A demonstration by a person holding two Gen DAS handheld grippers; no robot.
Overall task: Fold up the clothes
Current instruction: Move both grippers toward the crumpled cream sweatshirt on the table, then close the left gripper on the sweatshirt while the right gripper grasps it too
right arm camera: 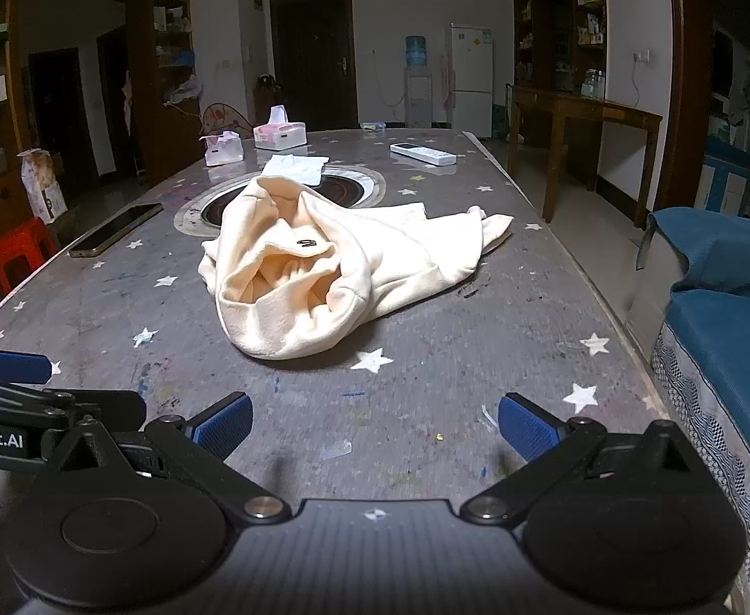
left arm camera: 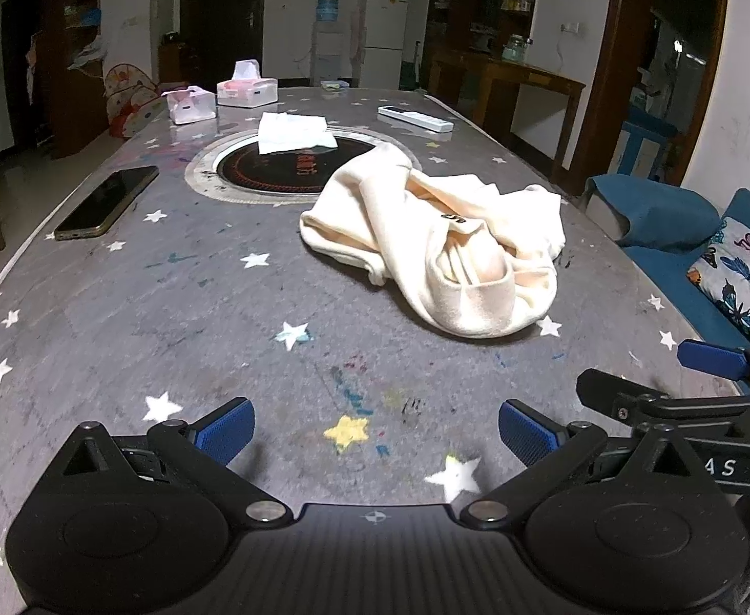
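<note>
Garment (left arm camera: 436,251) crumpled; only right view shows red stool (right arm camera: 19,251)

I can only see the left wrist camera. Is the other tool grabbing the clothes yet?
Observer: No. The right tool is open, with only bare table between its pads. The garment lies ahead of it, untouched.
Operator: What's on the floor to the left of the table?
Observer: A tan bag stands there, just behind a red stool. Your view doesn't show the bag.
</note>
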